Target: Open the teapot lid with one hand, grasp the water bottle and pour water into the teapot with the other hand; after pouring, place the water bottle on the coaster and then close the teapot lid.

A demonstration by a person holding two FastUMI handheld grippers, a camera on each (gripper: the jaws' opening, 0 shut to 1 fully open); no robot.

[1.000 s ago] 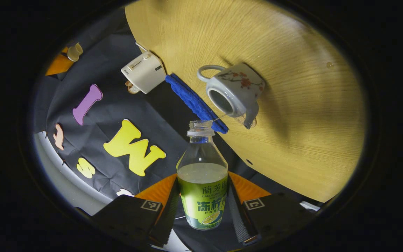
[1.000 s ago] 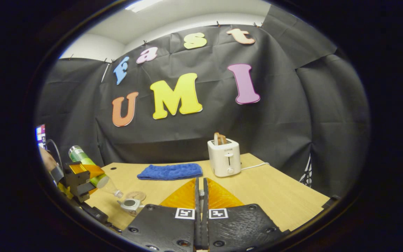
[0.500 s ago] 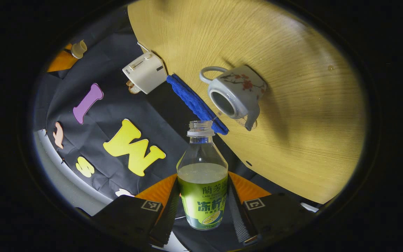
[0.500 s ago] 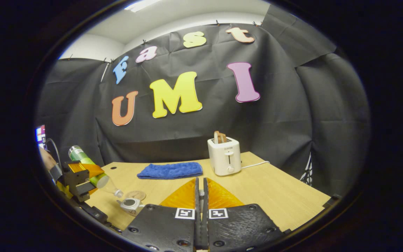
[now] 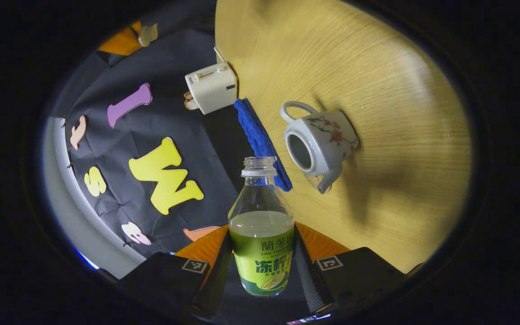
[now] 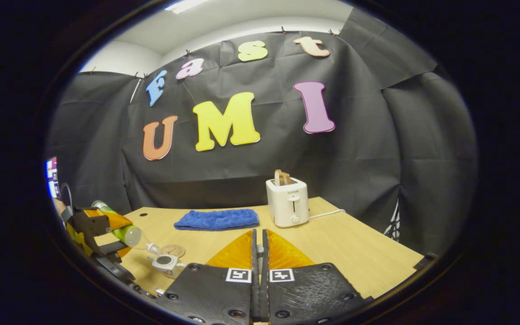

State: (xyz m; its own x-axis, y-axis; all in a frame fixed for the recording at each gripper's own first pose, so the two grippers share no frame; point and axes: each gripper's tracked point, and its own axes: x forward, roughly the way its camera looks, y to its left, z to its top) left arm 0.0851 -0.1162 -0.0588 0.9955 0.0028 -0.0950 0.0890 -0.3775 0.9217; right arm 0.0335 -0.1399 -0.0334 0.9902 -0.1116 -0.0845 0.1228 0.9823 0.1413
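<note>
Wood-grain table (image 6: pixel 355 253), black cloth wall (image 6: pixel 368 153)

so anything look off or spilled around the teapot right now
No spill shows on the table. The teapot stands upright with its lid off and mouth open. The water bottle, uncapped and partly full, sits tilted in the left tongs. The right tongs are closed; whether they pinch the lid cannot be told.

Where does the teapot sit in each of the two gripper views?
Left gripper view: the teapot is right of centre on the table, mouth open, past the water bottle.
Right gripper view: it is small at lower left, near the left gripper.
Shared landmark: the blue cloth.
</note>
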